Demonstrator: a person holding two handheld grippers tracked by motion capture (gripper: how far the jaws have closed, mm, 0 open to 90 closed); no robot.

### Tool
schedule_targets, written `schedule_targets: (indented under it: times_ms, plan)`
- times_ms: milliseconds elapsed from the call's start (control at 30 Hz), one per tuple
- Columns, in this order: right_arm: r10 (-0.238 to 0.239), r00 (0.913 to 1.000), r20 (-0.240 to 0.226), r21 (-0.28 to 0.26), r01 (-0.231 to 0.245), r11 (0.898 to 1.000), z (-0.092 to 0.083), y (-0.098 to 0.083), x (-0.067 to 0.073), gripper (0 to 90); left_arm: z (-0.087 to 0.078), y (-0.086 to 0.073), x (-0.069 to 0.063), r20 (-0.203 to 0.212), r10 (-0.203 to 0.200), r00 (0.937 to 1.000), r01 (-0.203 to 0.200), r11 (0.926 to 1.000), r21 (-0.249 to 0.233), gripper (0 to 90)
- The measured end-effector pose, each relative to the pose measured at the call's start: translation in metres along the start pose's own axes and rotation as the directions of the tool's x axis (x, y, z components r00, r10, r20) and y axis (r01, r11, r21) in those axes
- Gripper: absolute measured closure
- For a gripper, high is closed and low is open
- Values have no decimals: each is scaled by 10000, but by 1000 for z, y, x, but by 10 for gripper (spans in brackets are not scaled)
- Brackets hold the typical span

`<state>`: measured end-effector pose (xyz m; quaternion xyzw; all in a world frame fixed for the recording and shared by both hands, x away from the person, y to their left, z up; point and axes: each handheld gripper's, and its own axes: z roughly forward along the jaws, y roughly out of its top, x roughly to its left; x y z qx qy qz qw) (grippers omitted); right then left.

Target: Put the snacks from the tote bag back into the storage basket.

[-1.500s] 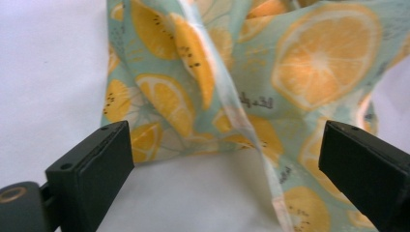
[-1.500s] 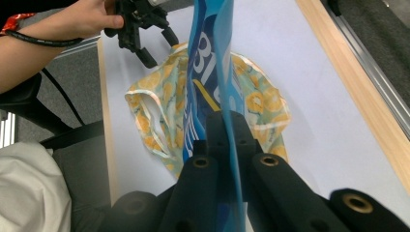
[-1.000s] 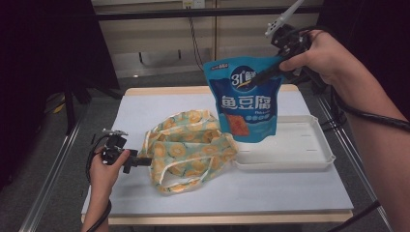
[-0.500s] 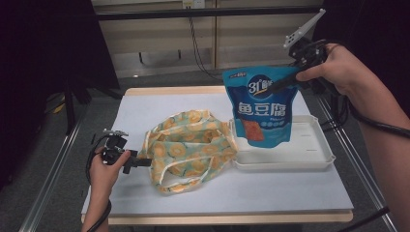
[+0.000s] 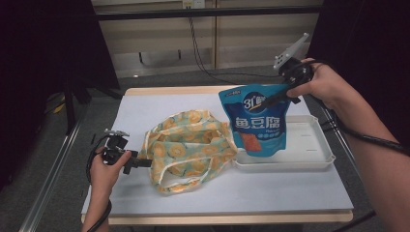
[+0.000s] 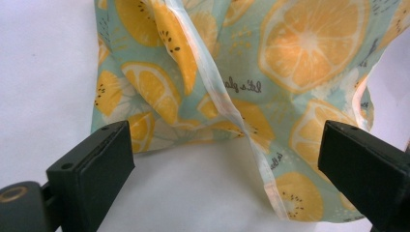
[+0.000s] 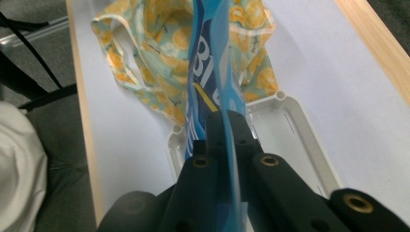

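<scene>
A blue snack pouch [image 5: 256, 123] hangs upright by its top corner, with my right gripper [image 5: 270, 100] shut on it. Its lower edge is down at the left end of the white tray [image 5: 309, 159]. In the right gripper view the pouch [image 7: 208, 63] runs edge-on away from the closed jaws of the right gripper [image 7: 226, 121], above the tray [image 7: 295, 125]. A lemon-print fabric bag [image 5: 188, 145] lies crumpled left of the tray. My left gripper [image 5: 140, 163] rests at the bag's left edge. It stands open [image 6: 225, 130], with the bag's hem [image 6: 290, 48] lying loose between the jaws.
The white tabletop [image 5: 145, 106] has a wooden rim. Cables trail from both grippers and off the far edge. Metal rails run along both sides of the table. The tray's right half is bare.
My right gripper has carried the pouch to the right and downward, from above the fabric bag to the tray. The left gripper and the bag have stayed put.
</scene>
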<state>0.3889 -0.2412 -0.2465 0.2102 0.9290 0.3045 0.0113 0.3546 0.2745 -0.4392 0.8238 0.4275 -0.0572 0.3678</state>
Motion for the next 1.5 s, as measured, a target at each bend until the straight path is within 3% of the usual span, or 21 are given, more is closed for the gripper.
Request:
schedule_targets:
  times_ms: [233,300,433,600,733,800,867,1000,1100,1367,1500]
  plan:
    - [101,9998,-198,8,-101,9999,16,-21,-1,900,1,0,0,-29,31,10000,-30,10000,41,58]
    - [249,9994,-235,-298,-256,9992,16,-28,-3,900,1,0,0,-28,106,9999,-105,9999,98,59]
    - [313,9995,-89,-46,-313,9995,13,-40,-1,900,1,0,0,-55,105,9999,-104,9999,91,59]
    - [706,9975,87,-63,-706,9975,10,-52,-1,888,-1,0,-1,-80,83,9999,-82,9999,83,59]
    - [931,9955,189,-58,-930,9956,6,-59,1,817,-1,0,-1,-57,77,10000,-77,9999,68,59]
    - [1303,9901,515,68,-1308,9914,3,-62,2,698,-1,1,-1,-58,106,9999,-106,9999,60,59]
    - [1280,9887,782,335,-1309,9908,0,-65,3,599,-2,0,-1,-100,126,9999,-125,9999,56,59]
    - [1425,9844,1029,214,-1454,9891,-9,-73,9,491,-5,0,-1,-91,89,9999,-89,10000,15,59]
    - [1651,9783,1255,162,-1685,9856,-14,-82,11,427,-7,-1,0,-183,127,9998,-126,9999,45,60]
    - [1856,9709,1516,-210,-1845,9826,-20,-106,15,355,-14,-4,0,-326,152,9994,-151,9999,46,61]
    - [1983,9672,1587,-619,-1907,9797,-20,-115,15,307,-15,-4,0,-369,190,9991,-188,9998,49,61]
